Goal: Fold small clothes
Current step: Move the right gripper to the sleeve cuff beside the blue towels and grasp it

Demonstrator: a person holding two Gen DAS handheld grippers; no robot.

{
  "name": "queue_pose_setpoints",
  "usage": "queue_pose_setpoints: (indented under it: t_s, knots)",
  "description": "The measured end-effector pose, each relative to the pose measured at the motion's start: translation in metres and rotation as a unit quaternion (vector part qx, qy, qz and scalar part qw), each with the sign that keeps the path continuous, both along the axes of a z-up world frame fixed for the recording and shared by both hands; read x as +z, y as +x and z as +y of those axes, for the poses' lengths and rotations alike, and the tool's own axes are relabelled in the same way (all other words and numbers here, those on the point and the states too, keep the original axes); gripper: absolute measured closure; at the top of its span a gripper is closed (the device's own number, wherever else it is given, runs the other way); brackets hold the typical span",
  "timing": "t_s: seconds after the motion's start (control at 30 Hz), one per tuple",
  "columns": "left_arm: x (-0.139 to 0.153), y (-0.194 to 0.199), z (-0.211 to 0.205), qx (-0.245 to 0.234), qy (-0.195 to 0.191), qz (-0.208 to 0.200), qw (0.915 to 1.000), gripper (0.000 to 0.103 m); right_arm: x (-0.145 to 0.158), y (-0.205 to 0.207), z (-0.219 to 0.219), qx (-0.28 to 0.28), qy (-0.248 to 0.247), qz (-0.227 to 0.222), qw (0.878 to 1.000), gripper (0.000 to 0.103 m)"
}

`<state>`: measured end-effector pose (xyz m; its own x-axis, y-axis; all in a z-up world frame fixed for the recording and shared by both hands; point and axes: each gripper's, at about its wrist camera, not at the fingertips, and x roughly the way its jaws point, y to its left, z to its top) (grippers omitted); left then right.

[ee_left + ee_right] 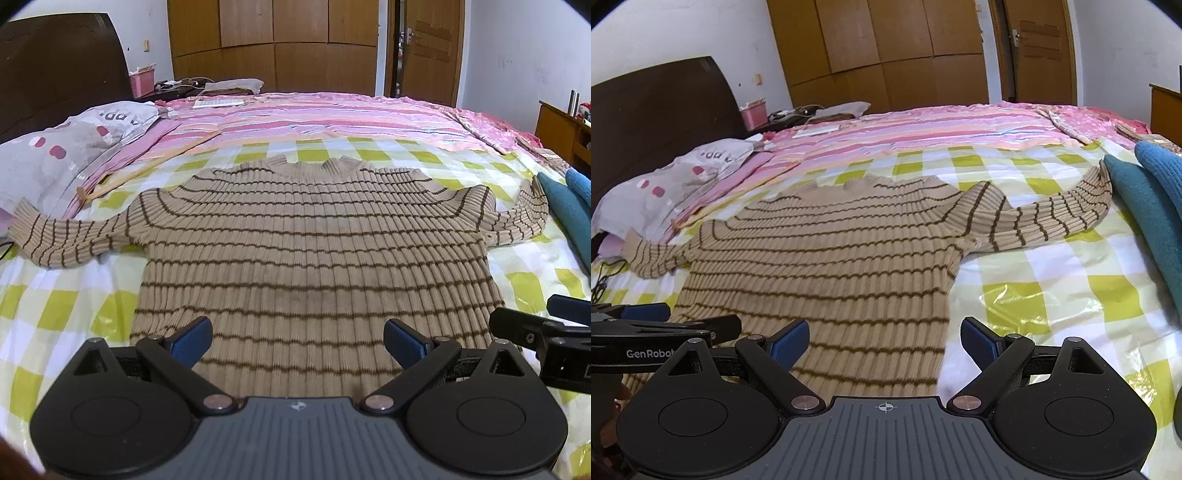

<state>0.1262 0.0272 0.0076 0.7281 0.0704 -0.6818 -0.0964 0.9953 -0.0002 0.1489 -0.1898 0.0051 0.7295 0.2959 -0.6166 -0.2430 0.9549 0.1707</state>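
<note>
Two grippers hover over the near hem of a tan striped sweater, both w/ jaws wide open, holding nothing. Sweater lies flat on the green-and-white checked sheet, neck toward the far side, both sleeves spread out sideways. Left gripper sits over the hem's middle; right gripper is by the hem's right corner, its right finger over the sheet, left finger over knit. Left sleeve end reaches near the grey pillow; right sleeve end touches the teal clothes. Pink striped bedding lies beyond the sweater.
</note>
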Motion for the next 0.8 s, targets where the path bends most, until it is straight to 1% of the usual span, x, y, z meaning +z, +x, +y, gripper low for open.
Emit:
queue_pose_setpoints:
  t_s: [0.27,0.37,0.5,0.8]
  knots:
    - [0.0,0.02,-0.011,-0.01,0.006,0.003,0.9999,0.0,0.0,0.017,-0.01,-0.006,0.002,-0.008,1.0,0.014]
    - [-0.001,0.028,-0.017,-0.017,0.011,0.004,0.9998,0.0,-0.001,0.024,-0.015,-0.007,0.005,-0.007,1.0,0.016]
    - [-0.002,0.037,-0.026,-0.025,0.012,0.005,0.9996,0.0,-0.002,0.031,-0.022,-0.009,0.01,-0.006,1.0,0.017]
    - [-0.004,0.055,-0.043,-0.041,0.018,0.01,0.9989,0.0,-0.004,0.047,-0.041,-0.03,0.017,-0.004,0.999,0.017]
